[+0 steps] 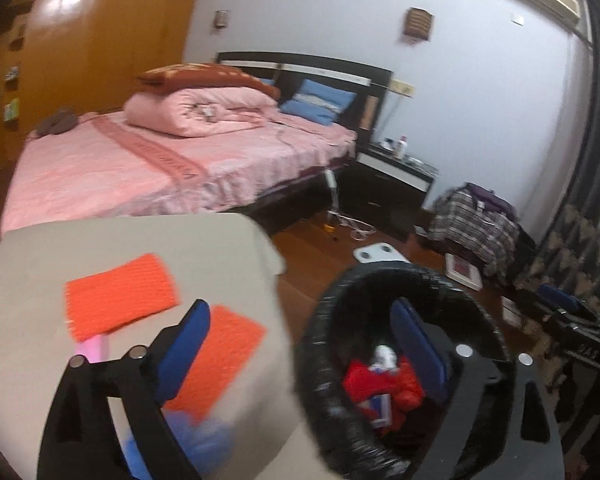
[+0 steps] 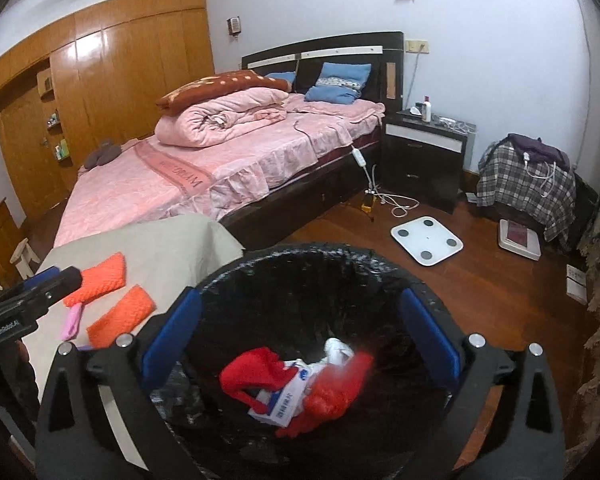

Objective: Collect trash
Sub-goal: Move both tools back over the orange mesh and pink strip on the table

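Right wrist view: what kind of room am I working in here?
A bedroom in a home, by the look of it: a bed with pink bedding, a dark nightstand beside it, and a wooden wardrobe along the wall. A black-lined trash bin sits just below the camera.

- A bed (image 2: 236,168) with pink bedding stands ahead of the right gripper.
- A white scale (image 2: 427,241) (on the floor) lies ahead, slightly right.
- A black nightstand (image 2: 424,152) stands beyond.
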